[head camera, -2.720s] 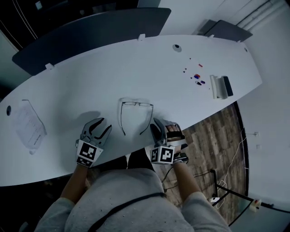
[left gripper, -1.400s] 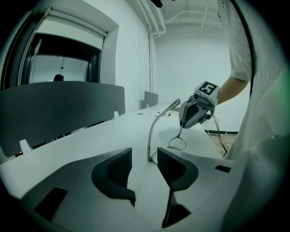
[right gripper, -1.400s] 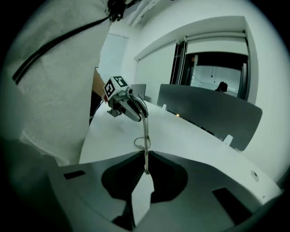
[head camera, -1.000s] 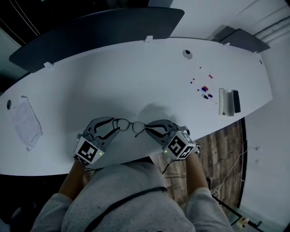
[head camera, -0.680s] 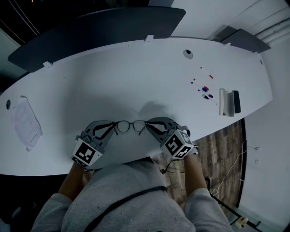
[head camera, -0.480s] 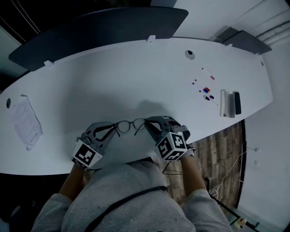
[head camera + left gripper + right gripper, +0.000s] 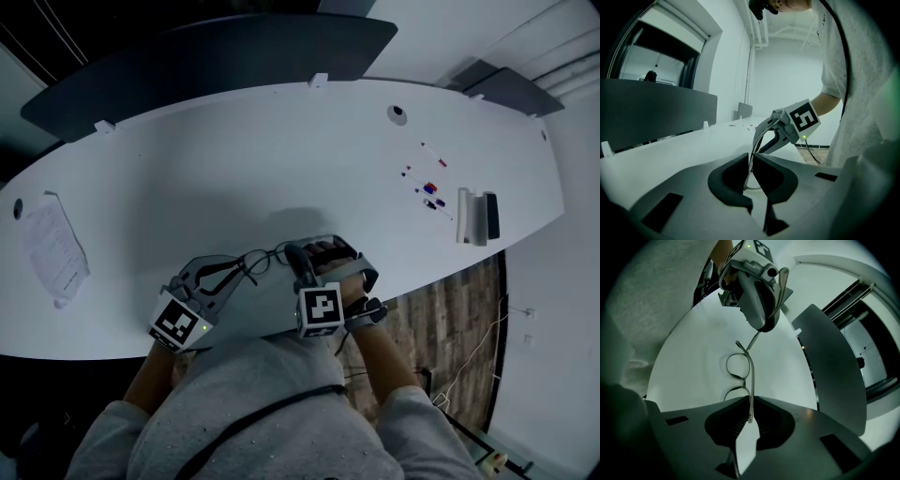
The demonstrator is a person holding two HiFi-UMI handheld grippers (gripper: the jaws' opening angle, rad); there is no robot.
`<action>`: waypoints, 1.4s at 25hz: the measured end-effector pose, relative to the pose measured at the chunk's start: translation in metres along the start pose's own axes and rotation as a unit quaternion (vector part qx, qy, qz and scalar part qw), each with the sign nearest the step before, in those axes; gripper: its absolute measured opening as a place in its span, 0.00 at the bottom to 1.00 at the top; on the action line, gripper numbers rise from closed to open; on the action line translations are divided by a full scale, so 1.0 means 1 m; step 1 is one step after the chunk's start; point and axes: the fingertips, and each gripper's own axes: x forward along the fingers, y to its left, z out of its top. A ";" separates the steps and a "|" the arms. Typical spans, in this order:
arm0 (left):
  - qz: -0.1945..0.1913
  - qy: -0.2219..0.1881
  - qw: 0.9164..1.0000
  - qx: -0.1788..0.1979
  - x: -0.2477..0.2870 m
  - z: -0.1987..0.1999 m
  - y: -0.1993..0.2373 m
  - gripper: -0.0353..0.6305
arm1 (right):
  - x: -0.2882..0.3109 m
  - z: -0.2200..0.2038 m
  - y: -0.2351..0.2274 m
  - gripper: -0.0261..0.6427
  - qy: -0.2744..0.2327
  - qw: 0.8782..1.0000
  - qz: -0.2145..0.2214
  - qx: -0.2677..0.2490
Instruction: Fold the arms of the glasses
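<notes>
Thin wire-rimmed glasses (image 7: pixel 265 256) hang just above the white table (image 7: pixel 187 159) near its front edge, held between both grippers. My left gripper (image 7: pixel 242 269) has just been closing; its jaws now pinch one end of the glasses (image 7: pixel 750 164). My right gripper (image 7: pixel 296 258), marker cube facing up, is shut on a temple arm (image 7: pixel 750 401). In the right gripper view that arm runs alongside both lenses (image 7: pixel 738 366), and the left gripper (image 7: pixel 759 326) grips the far end. The left gripper view shows the right gripper (image 7: pixel 765 143) close ahead.
A sheet of paper (image 7: pixel 52 248) lies at the table's left end. Several small coloured items (image 7: pixel 427 187) and a white-and-black block (image 7: pixel 473 216) sit at the right. A dark divider panel (image 7: pixel 216 52) lines the far edge. Wooden floor (image 7: pixel 450 309) shows beyond the right edge.
The glasses were lifted off the table, where they lay with arms open. Since then the left jaws closed on them, and the right gripper rolled and swung left toward the left gripper.
</notes>
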 end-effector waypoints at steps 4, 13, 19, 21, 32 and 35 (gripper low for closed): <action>-0.002 -0.001 1.000 -0.002 -0.001 -0.002 -0.004 0.11 | 0.003 0.004 -0.001 0.10 0.016 0.999 -0.009 -0.045; -0.001 0.006 1.000 -0.005 -0.002 -0.004 -0.011 0.10 | 0.009 0.011 0.002 0.10 0.025 0.995 -0.017 -0.091; 0.014 0.007 1.000 -0.009 -0.004 -0.005 -0.004 0.10 | 0.000 0.014 0.006 0.10 -0.057 0.997 -0.022 0.046; 0.016 0.008 1.000 -0.010 -0.004 -0.005 -0.002 0.09 | -0.010 0.015 0.002 0.11 -0.102 0.986 -0.009 0.135; 0.010 0.012 1.000 -0.011 0.003 -0.002 -0.006 0.09 | -0.010 -0.042 0.003 0.25 -0.157 0.883 0.021 0.442; 0.006 0.008 1.000 -0.003 0.009 0.005 -0.007 0.09 | -0.003 -0.039 0.004 0.25 -0.171 0.867 0.046 0.466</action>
